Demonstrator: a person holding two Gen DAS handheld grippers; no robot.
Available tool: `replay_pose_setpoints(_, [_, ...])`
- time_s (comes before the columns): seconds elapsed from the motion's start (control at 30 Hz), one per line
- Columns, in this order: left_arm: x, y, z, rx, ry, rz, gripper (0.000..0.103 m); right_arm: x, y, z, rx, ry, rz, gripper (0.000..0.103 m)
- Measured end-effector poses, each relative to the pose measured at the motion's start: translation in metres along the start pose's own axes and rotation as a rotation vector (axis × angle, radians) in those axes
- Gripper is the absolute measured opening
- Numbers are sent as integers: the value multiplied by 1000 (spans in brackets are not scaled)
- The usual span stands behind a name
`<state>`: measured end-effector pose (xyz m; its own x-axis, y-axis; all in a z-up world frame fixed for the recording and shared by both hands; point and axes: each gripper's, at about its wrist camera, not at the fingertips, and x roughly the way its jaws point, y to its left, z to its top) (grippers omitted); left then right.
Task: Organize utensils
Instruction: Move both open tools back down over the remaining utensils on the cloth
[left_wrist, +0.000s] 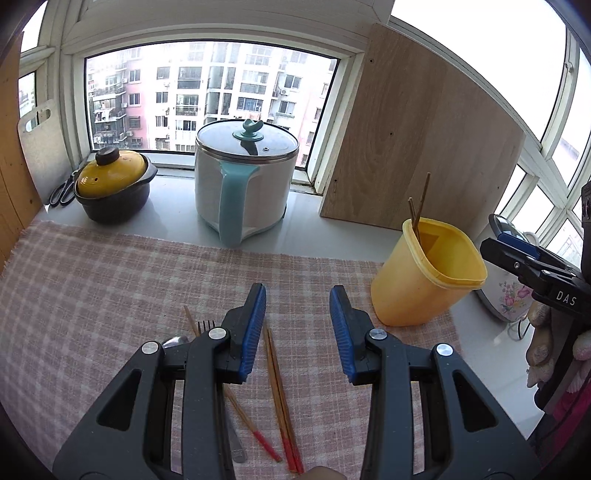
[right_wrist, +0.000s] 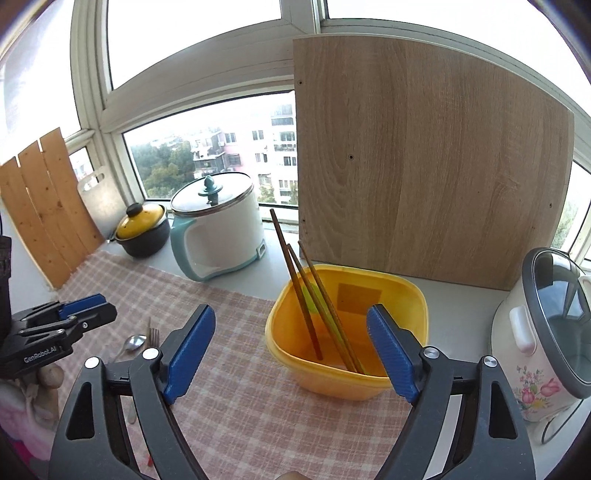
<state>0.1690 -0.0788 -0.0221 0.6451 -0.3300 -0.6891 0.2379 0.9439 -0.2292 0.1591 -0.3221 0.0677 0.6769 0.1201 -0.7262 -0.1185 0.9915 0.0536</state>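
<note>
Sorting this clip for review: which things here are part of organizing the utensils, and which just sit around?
Job: yellow container, chopsticks in it, loose chopsticks, fork, spoon.
Bystanders: white cooker, clay pot, floral cooker, wooden board.

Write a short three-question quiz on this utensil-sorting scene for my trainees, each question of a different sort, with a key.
1. True or false: the left gripper is shut on a chopstick.
2. Multiple choice: what stands in the yellow bin? A) spoons B) chopsticks C) forks
3. Fill in: the loose chopsticks, fork and spoon lie on the checked ____.

Key
1. False: its jaws stand apart with nothing between the pads; the chopsticks lie on the cloth below.
2. B
3. cloth
</note>
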Motion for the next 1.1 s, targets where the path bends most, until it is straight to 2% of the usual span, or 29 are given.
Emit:
replay_pose_setpoints(0.2, [-6,64,-13,-31,48,60,36,9,32,-3,-27,27,31,84])
replay_pose_setpoints(0.53, [14,132,-36,-42,176,35,36,34,86,-12,-56,60,114,84])
replay_pose_setpoints(0.93, [57,139,-63,91,303,1,36,79,130,-25,-38,193,179,83])
replay_pose_setpoints(1.1, [69,133,-69,149,327,10,36,103,146,-30,-56,277,198,72])
